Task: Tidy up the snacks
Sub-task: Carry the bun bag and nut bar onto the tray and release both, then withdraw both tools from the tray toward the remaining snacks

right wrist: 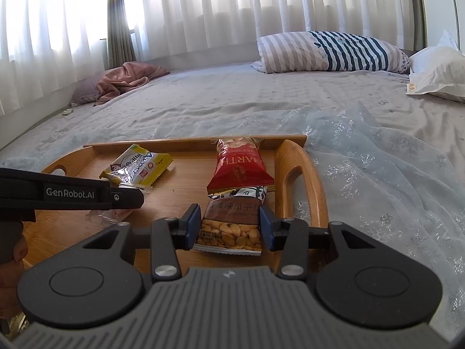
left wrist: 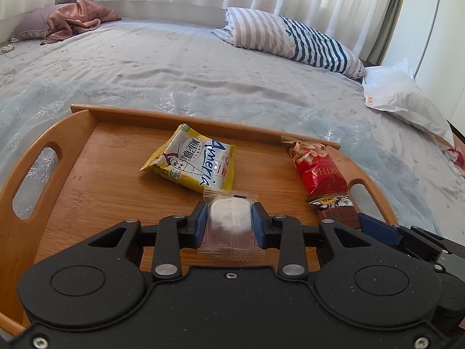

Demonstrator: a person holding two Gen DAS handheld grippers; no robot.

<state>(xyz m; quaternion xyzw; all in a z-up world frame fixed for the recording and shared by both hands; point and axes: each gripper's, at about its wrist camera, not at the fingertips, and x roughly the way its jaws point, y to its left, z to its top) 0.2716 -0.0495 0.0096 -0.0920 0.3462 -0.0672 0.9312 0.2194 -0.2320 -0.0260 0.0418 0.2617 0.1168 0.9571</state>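
1. The tray lies on the bed.
2. On the tray, the noodle packet lies left of the nut packet.
3. The seed packet lies just before the nut packet.
4. The striped pillow lies behind the tray.

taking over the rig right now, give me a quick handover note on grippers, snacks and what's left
Left gripper: jaws shut on the clear-wrapped white snack, low over the wooden tray.
Right gripper: jaws shut on the sunflower seed packet at the tray's right end.
Done: yellow packet and red packet lie on the tray.
Left: set down both held snacks, release.
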